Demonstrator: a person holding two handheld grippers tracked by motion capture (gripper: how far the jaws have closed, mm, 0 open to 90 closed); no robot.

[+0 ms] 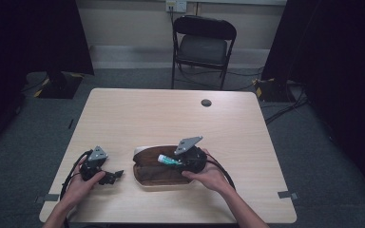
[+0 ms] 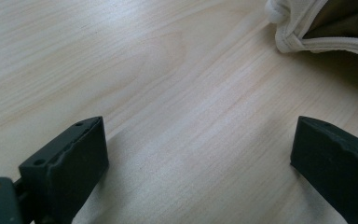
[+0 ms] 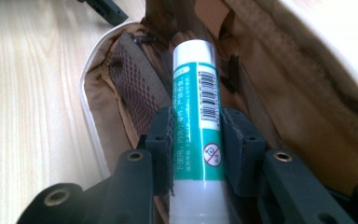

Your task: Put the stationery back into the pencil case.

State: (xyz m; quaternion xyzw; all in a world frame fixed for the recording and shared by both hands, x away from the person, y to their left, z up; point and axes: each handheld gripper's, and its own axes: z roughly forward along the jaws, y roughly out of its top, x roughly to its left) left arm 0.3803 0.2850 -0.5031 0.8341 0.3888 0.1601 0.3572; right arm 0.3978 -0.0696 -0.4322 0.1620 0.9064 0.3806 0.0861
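- The glue stick (image 3: pixel 196 126), white tube with a teal label and a barcode, is clamped between the jaws of the right gripper (image 1: pixel 180 159), sitting right over the open pencil case (image 1: pixel 147 175).
- That case is cream outside and brown inside, with a mesh pocket (image 3: pixel 133 88) on the inner wall. It lies near the front edge of the table (image 1: pixel 171 114).
- Left of the case, the left gripper (image 1: pixel 115 175) rests low on the wood, jaws spread wide with nothing between them. The case's cream corner sits just beyond its jaws.
- Table is pale wood grain, with a round cable hole (image 1: pixel 206 102) far back from the case.
- Behind the table there's a black folding chair (image 1: pixel 203 45), grey carpet, dark curtains either side, and a wall socket (image 1: pixel 176 5).
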